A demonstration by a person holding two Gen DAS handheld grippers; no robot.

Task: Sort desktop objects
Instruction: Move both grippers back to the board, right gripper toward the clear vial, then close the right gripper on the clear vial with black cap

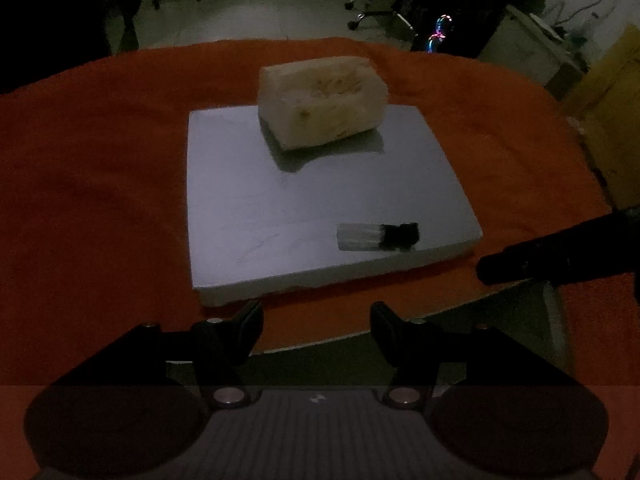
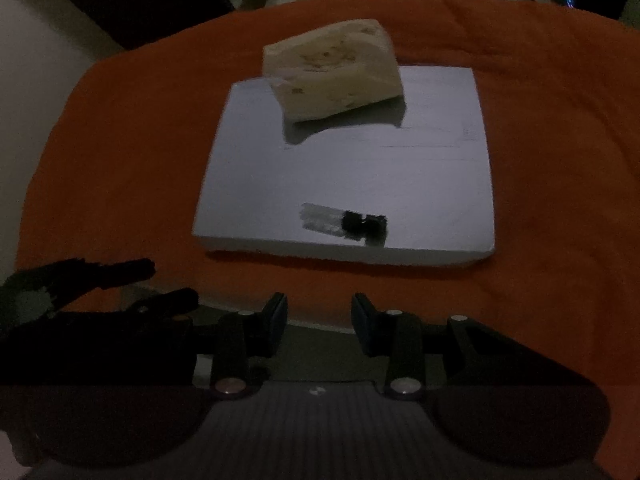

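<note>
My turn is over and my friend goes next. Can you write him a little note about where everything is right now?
Left gripper: open, holding nothing, near the board's front edge.
Right gripper: open, holding nothing, also in front of the board.
Pale tissue pack sits at the far end of the grey board; the small clear lighter lies near its front edge.
Nothing looks picked up yet; both items still wait to be sorted.

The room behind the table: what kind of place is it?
Probably a dim office or lab workroom. A wheeled office chair stands on the bare floor, glowing coloured lights show beside it, and an orange cloth covers the table.
</note>
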